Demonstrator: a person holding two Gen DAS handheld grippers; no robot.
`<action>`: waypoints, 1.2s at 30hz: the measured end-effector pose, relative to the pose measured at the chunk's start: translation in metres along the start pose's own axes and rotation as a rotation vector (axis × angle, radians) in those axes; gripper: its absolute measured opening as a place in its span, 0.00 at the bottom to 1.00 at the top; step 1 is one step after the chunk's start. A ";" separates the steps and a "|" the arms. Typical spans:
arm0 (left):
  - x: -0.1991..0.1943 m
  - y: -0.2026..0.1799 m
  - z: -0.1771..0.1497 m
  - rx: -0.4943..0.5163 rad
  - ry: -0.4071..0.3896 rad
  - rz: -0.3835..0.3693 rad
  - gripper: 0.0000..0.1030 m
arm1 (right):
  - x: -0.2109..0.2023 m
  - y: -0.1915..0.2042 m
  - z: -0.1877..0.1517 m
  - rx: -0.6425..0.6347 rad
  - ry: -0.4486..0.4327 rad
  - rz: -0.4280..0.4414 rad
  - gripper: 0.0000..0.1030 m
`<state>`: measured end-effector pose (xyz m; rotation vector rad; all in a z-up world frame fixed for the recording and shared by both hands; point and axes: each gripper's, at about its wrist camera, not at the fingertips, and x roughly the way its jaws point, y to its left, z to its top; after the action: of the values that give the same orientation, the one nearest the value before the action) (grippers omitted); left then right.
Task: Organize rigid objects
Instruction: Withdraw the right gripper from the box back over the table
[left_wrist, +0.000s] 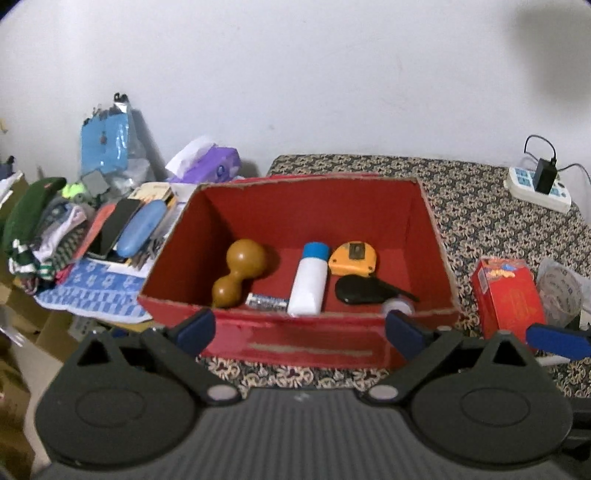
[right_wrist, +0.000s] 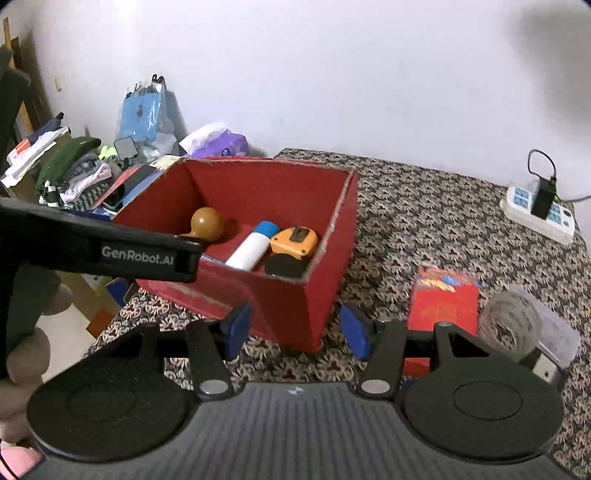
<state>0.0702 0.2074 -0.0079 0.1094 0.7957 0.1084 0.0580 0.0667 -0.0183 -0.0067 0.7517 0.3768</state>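
Observation:
A red open box (left_wrist: 295, 334) (right_wrist: 288, 295) stands on the patterned cloth. Inside lie a brown gourd (left_wrist: 240, 271) (right_wrist: 207, 223), a white bottle with a blue cap (left_wrist: 309, 278) (right_wrist: 251, 247), an orange tape measure (left_wrist: 352, 258) (right_wrist: 295, 242), a black key fob (left_wrist: 364, 290) (right_wrist: 284, 266) and a small battery pack (left_wrist: 266, 301). My left gripper (left_wrist: 297, 330) is open and empty at the box's near wall. My right gripper (right_wrist: 293, 332) is open and empty near the box's front right corner. A small red carton (left_wrist: 508, 295) (right_wrist: 443, 302) and a clear tape roll (left_wrist: 559, 291) (right_wrist: 511, 321) lie right of the box.
A white power strip with a black charger (left_wrist: 539, 184) (right_wrist: 539, 206) sits at the back right. Clothes, a blue case (left_wrist: 142, 227), a tissue pack (left_wrist: 208, 162) and bags pile up left of the box. The left gripper's body (right_wrist: 110, 251) crosses the right wrist view.

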 end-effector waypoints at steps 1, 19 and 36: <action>-0.002 -0.005 -0.003 0.001 0.002 0.006 0.96 | -0.002 -0.003 -0.003 -0.001 0.003 0.000 0.39; -0.025 -0.134 -0.039 0.064 0.036 -0.010 1.00 | -0.047 -0.102 -0.060 0.012 0.043 -0.036 0.39; -0.016 -0.216 -0.073 0.185 0.121 -0.047 1.00 | -0.065 -0.183 -0.110 0.137 0.110 -0.084 0.39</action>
<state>0.0183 -0.0047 -0.0774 0.2611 0.9276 -0.0030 0.0032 -0.1413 -0.0796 0.0699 0.8822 0.2461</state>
